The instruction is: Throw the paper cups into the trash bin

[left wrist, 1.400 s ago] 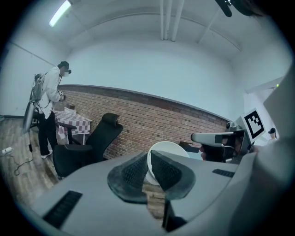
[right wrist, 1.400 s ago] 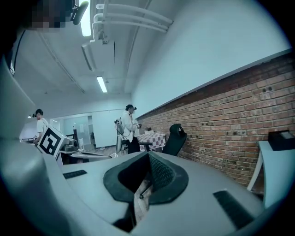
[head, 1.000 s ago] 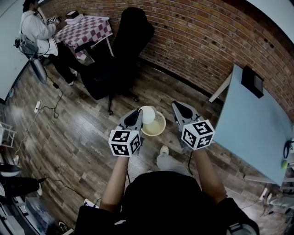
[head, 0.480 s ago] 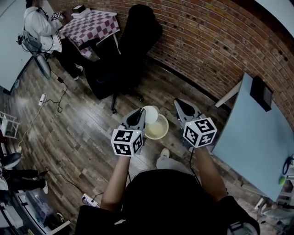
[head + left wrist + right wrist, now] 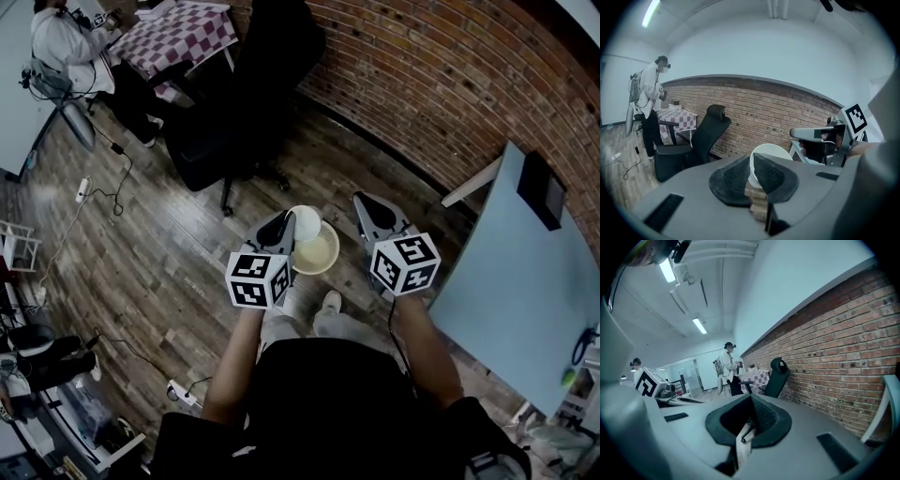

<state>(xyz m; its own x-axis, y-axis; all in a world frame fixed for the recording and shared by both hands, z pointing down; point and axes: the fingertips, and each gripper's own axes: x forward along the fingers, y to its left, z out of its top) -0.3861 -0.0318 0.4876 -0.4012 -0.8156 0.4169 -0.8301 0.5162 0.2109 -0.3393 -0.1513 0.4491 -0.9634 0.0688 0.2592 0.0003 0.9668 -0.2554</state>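
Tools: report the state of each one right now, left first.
Left tool: closed on the rim of the paper cup.
Right tool: closed, nothing between its jaws.

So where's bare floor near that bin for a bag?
Wood floor between the trash bin and the power strip is bare; so is the stretch toward the brick wall. Crowded over the bin: paper cup, left hand-held gripper.
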